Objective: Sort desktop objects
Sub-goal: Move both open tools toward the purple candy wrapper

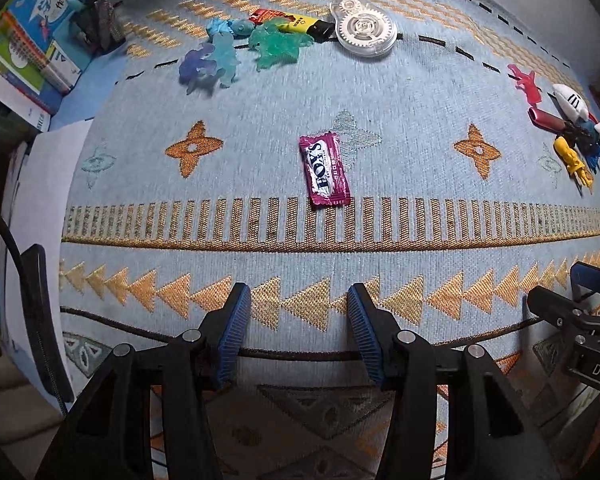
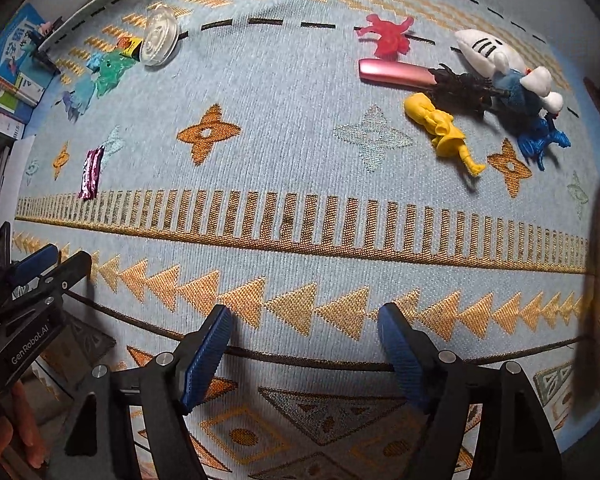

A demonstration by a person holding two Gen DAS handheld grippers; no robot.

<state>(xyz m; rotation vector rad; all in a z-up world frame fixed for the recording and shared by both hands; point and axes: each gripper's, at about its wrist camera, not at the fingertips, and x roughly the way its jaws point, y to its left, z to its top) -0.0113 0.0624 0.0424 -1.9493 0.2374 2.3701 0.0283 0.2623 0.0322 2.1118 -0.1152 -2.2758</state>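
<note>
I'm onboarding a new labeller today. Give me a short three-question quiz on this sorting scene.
1. True or false: the left gripper holds the candy.
2. Which lies nearest the correction tape? A) yellow figure B) green figure C) pink tube
3. Fill in: the plush toy lies in the pile with the red figure and the ____ figure.

Key: 1 false, both it and the right gripper are open and empty. 2 B, the green figure. 3 yellow.

candy (image 1: 325, 171) mid-cloth (image 1: 260, 120) | tape dispenser (image 1: 362, 26) far behind | toy pile (image 1: 572, 132) right
</note>
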